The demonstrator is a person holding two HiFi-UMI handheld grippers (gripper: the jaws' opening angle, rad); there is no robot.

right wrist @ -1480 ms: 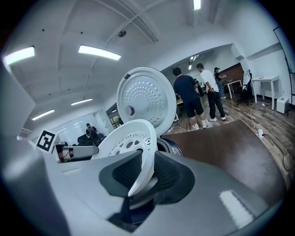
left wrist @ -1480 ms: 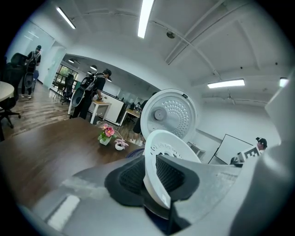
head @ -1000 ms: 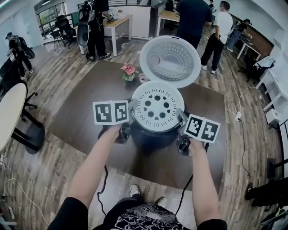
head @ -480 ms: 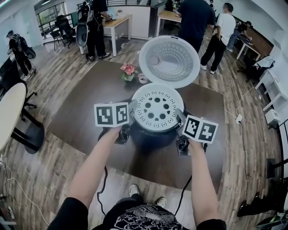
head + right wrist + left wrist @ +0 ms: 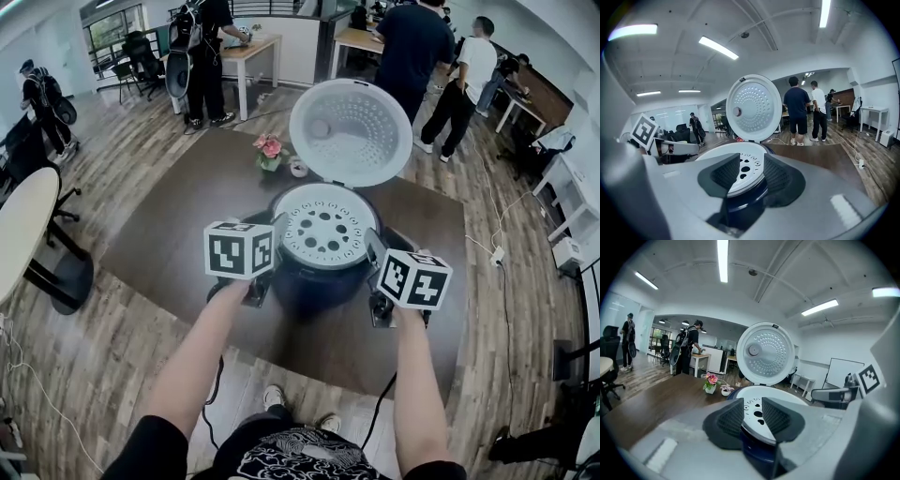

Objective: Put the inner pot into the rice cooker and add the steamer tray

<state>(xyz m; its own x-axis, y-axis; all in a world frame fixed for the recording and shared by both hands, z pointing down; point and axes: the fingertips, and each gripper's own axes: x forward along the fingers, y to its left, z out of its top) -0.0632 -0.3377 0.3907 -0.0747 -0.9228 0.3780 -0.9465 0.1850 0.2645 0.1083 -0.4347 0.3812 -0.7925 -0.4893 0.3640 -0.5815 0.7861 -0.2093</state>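
Steamer tray (image 5: pixel 323 225) is sitting flat in the mouth of the rice cooker (image 5: pixel 314 286), lid (image 5: pixel 352 131) standing open behind. Left gripper (image 5: pixel 752 412) & right gripper (image 5: pixel 751 174) are flanking it, each w/ the tray's rim between its jaws. Both have just been opening, and the pads are looking clear of the rim. Tray's prob. light, stiff and smooth, so pinching the thin rim on opposite sides is looking best. It's round w/ no long axis, holed face pointing up.

On the surface (image 5: pixel 187 225): one rice cooker (image 5: pixel 314 283), one perforated steamer tray (image 5: pixel 324 228), one small pot of pink flowers (image 5: pixel 269 150), one small white dish (image 5: pixel 298 170)
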